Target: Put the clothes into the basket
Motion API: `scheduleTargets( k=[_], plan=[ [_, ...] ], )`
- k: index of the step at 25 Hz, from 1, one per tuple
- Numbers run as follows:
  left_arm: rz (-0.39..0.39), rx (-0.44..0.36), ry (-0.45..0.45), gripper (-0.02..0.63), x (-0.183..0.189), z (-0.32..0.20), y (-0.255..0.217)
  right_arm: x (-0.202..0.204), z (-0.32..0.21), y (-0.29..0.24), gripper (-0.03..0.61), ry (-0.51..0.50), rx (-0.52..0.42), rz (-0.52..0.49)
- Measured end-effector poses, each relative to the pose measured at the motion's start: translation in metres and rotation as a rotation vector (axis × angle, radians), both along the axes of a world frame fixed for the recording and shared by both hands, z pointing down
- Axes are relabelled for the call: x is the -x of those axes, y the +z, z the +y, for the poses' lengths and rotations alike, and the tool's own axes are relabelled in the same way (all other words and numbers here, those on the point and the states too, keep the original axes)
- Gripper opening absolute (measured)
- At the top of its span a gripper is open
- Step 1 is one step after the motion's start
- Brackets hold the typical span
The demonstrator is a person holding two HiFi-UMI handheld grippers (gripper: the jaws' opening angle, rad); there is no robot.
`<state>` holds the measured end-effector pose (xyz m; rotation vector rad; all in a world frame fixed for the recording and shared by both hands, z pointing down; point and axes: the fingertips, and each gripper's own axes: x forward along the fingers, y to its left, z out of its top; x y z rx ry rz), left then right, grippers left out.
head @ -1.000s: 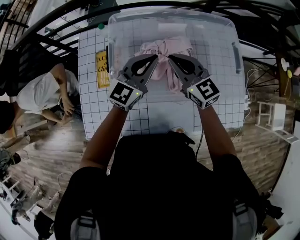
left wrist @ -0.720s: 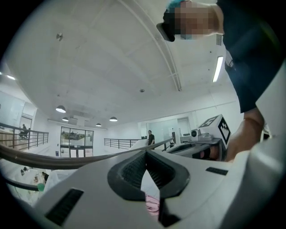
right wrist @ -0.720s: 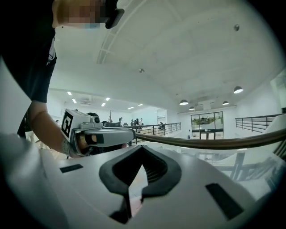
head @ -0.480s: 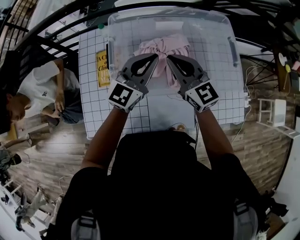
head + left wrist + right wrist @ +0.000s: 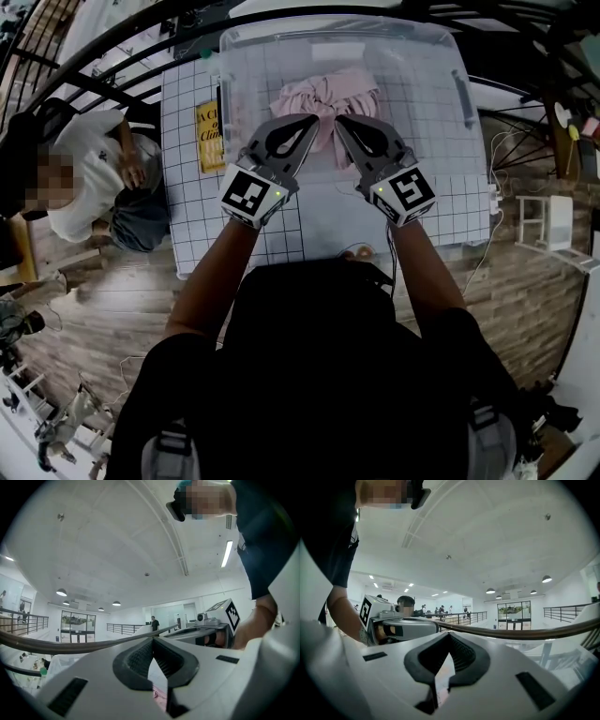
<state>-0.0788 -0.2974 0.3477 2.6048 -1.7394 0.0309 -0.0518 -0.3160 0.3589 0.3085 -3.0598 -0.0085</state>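
A pink garment (image 5: 323, 94) lies bunched in a clear plastic bin (image 5: 455, 66) on the grid-patterned table (image 5: 192, 202). In the head view my left gripper (image 5: 314, 120) and right gripper (image 5: 339, 122) are side by side over the bin's near part, their tips angled toward each other at the garment's near edge. Both are shut, tips meeting, with no cloth between the pads. The left gripper view shows its shut tips (image 5: 153, 641) with a bit of pink below them. In the right gripper view the tips (image 5: 449, 637) also meet. Whether either touches the garment is hidden.
A yellow sign (image 5: 206, 136) lies on the table left of the bin. A person (image 5: 94, 178) crouches on the wooden floor at the left. Dark railings (image 5: 84, 66) curve behind the table. A white stool (image 5: 539, 230) and cables (image 5: 483, 253) are at the right.
Both grippers stay shut and have drawn back slightly toward me from the garment. The crouching person at the left has shifted position.
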Motion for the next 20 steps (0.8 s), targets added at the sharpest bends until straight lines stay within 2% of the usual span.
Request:
scheduleTargets(
  k=[20],
  plan=[
    [0.001,0.009,0.007,0.003,-0.0010,0.0002,0.0047,-0.0022,-0.0011,0.0063,0.015,0.010,-0.004,0.021]
  ],
)
